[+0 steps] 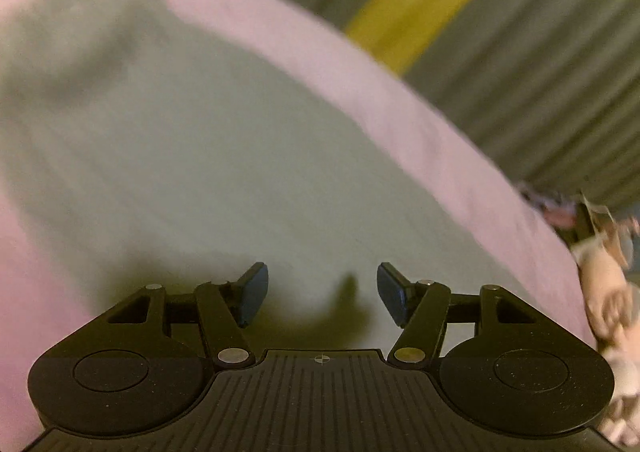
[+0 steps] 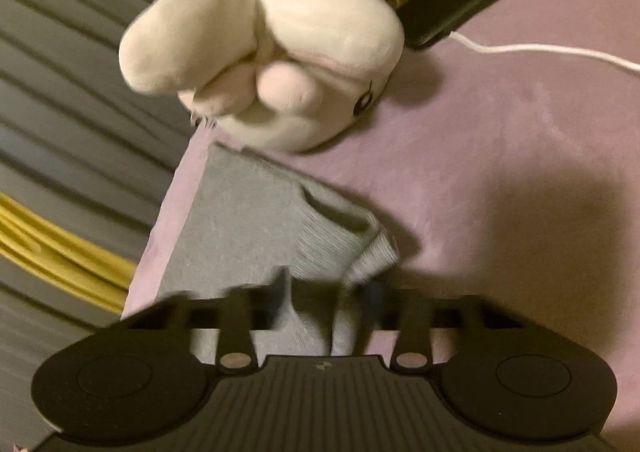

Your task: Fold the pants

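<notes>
Grey pants (image 1: 180,132) lie spread on a purple sheet (image 1: 440,140) and fill most of the blurred left wrist view. My left gripper (image 1: 322,292) hovers just over them, open, with nothing between its blue pads (image 1: 252,294). In the right wrist view the pants (image 2: 240,220) end in a ribbed hem (image 2: 340,248) near the bed's corner. My right gripper (image 2: 326,292) is blurred and low on that end. Its fingers are close together with a raised fold of the grey fabric pinched between them.
A cream plush toy (image 2: 280,52) lies just beyond the pants at the bed's edge and shows at the right edge in the left wrist view (image 1: 604,284). A black device (image 2: 460,0) with a white cable (image 2: 540,50) rests behind it. Striped grey floor (image 2: 60,72) with a yellow band (image 2: 60,256) lies below.
</notes>
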### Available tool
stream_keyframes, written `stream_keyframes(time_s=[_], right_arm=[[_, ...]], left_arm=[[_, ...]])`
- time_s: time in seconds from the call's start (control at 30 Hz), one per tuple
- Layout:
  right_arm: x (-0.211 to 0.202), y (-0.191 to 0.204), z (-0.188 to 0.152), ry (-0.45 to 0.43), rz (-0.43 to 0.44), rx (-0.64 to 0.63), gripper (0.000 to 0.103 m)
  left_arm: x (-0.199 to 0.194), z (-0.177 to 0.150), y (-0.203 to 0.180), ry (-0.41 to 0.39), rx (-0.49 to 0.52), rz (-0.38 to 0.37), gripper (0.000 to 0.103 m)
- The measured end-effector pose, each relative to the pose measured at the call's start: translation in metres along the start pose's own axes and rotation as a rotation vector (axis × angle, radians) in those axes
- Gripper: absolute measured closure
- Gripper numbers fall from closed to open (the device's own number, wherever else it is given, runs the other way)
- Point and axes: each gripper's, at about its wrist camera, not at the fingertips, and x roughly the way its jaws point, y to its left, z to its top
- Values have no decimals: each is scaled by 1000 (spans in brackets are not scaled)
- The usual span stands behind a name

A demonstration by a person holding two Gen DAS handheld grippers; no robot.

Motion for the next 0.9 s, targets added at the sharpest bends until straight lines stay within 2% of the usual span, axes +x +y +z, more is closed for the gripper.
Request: stream_keyframes(time_s=[0.03, 0.1, 0.17, 0.2, 0.27, 0.37, 0.47, 0.5, 0.53, 0.57, 0.7, 0.77, 0.8, 0.9], right_arm=[[1, 0, 0, -2, -11, 1, 84], [-2, -6, 1, 4, -2, 43, 83], [-4, -13, 3, 15, -43, 87, 67], [-4, -15, 2, 15, -43, 90, 62], [0, -18, 1, 32, 1, 105, 51], [9, -16, 1, 46, 63, 115, 42], [16, -10, 1, 47, 66, 82, 45], [14, -9, 0, 47, 76, 71, 54], [15, -7, 1, 53, 79, 61, 75], [15, -5, 0, 57, 63, 45, 88], [11, 1, 0, 34, 87, 19, 88], [14, 1, 2, 41, 74, 29, 79], [16, 0, 2, 50, 64, 36, 78], [23, 5, 4, 76, 42, 24, 79]], left_arm=[[11, -7, -8, 21, 11, 8, 36], [25, -20, -24, -16, 101, 77, 30], [31, -24, -41, -28, 234, 130, 21], [32, -26, -46, -29, 276, 139, 20], [34, -28, -51, -29, 310, 155, 20], [35, -29, -50, -35, 308, 162, 20], [36, -30, -52, -37, 302, 166, 20], [37, -31, -53, -37, 302, 167, 20], [36, -31, -53, -36, 303, 168, 20], [36, -31, -53, -36, 300, 168, 20], [30, -36, -51, -34, 281, 163, 20], [27, -35, -47, -32, 264, 158, 21], [26, -34, -45, -32, 249, 153, 22], [19, -30, -38, -31, 197, 149, 29]])
